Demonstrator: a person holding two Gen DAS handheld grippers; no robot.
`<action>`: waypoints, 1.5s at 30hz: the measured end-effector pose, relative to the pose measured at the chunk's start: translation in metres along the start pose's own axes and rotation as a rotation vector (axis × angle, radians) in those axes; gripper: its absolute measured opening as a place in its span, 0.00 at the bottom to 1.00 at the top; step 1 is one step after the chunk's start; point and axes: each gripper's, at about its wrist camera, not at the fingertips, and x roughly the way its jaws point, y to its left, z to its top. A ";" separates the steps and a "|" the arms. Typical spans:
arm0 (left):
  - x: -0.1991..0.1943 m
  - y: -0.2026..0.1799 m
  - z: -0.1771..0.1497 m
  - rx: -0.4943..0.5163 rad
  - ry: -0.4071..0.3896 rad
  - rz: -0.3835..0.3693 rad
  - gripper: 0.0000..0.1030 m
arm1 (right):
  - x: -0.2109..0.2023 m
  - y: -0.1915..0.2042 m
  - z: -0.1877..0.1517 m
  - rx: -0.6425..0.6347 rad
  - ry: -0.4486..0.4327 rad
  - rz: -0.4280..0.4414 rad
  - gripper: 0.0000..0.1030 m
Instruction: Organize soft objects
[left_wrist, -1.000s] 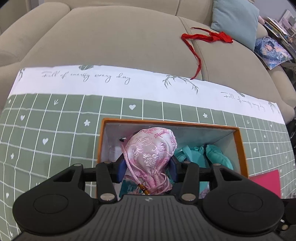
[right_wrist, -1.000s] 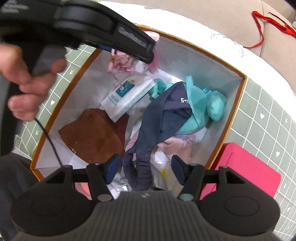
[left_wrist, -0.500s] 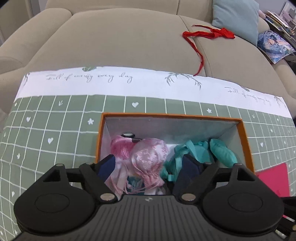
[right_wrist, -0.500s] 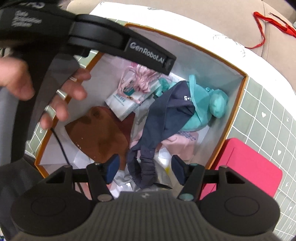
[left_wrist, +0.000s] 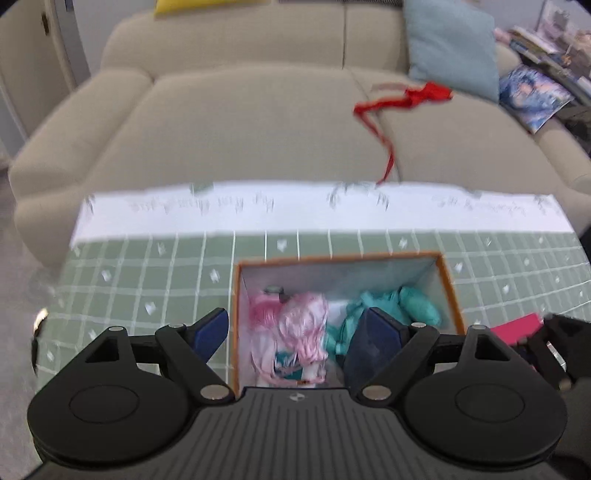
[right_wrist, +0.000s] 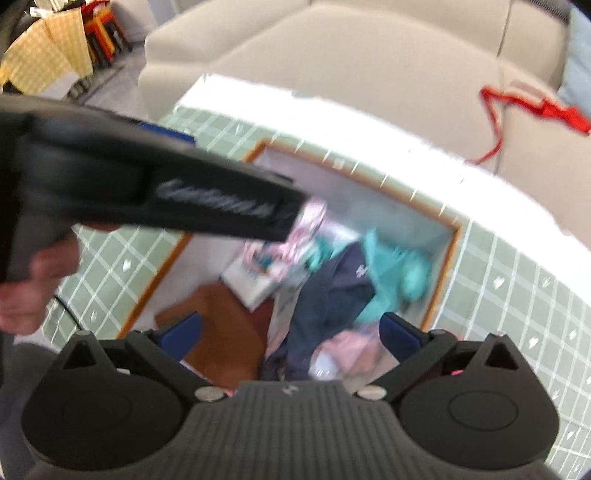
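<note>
An orange-rimmed box sits on the green checked tablecloth. Inside lie a pink embroidered pouch, a teal soft item, a navy fabric piece, a brown flat item and a white packet. My left gripper is open and empty above the box's near side. It also crosses the right wrist view as a black bar with the hand. My right gripper is open and empty above the navy fabric. Both views are blurred.
A beige sofa stands behind the table, with a red ribbon, a light blue cushion and a printed cushion on it. A pink flat box lies right of the orange box.
My left gripper opened and dropped the pink pouch into the box, then rose. My right gripper also lifted and opened wider. Both views pulled back from the box.
</note>
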 end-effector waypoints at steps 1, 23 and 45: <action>-0.010 -0.001 0.001 0.010 -0.024 0.002 0.96 | -0.008 -0.002 0.000 0.005 -0.026 -0.003 0.97; -0.169 -0.100 -0.083 0.033 -0.637 0.038 0.96 | -0.154 -0.046 -0.170 0.082 -0.528 -0.363 0.97; -0.113 -0.151 -0.225 0.039 -0.651 0.002 0.96 | -0.110 -0.058 -0.322 0.256 -0.629 -0.426 0.97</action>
